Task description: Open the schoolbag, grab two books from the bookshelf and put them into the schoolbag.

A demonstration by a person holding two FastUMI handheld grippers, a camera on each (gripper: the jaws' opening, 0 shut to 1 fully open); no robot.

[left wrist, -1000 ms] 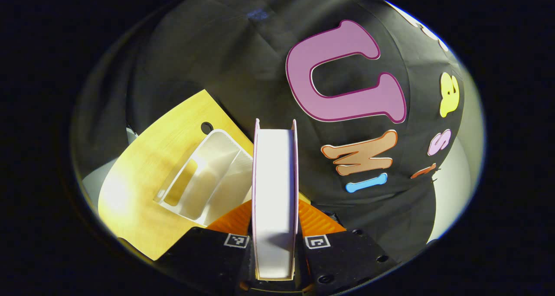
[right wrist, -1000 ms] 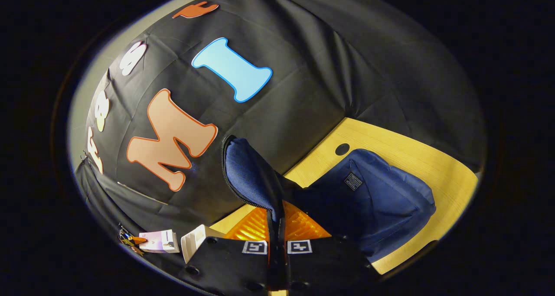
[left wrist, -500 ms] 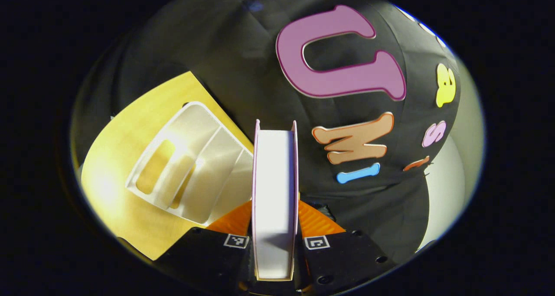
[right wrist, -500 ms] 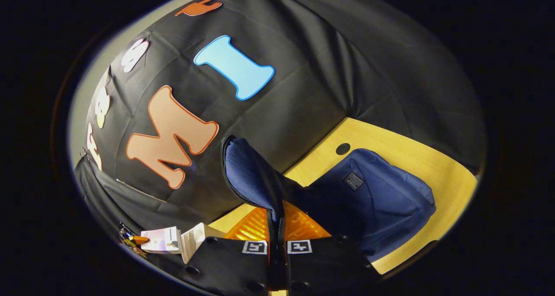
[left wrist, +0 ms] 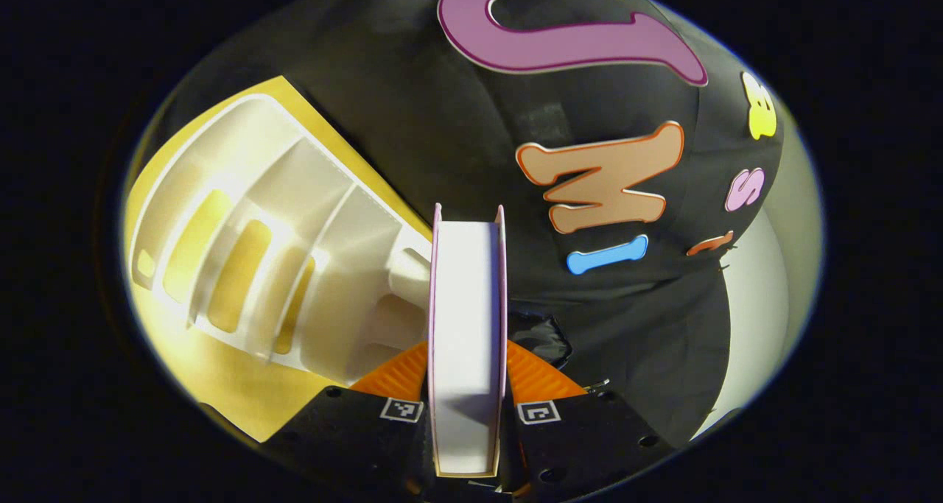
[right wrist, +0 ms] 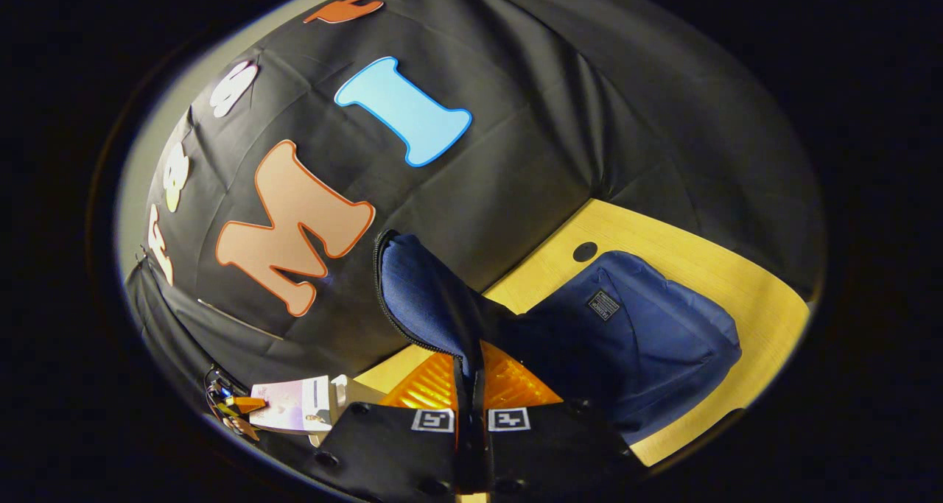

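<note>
Book [left wrist: 467, 341] is pinched edge-on in left gripper [left wrist: 467, 385], white bookshelf [left wrist: 280, 267] to its left; schoolbag [right wrist: 641, 341] flap [right wrist: 423, 304] is clamped by right gripper [right wrist: 469, 385], likely holding the opening clear.

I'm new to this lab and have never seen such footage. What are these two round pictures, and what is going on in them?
Each picture comes from a fisheye camera riding on a hand-held two-finger gripper; a person carries one in each hand, and there is no robot arm. The camera looks forward along its own fingers, seen at the bottom.

In the left gripper view, the left gripper is closed on a book, seen edge-on with its pale pages facing the camera. Beside it, a white bookshelf with dividers stands on the wooden table.

In the right gripper view, the right gripper pinches the flap of a blue schoolbag, lifting it so the bag is open. The bag rests on the same wooden table. At the lower left of this view you can see the book in the other gripper.
</note>
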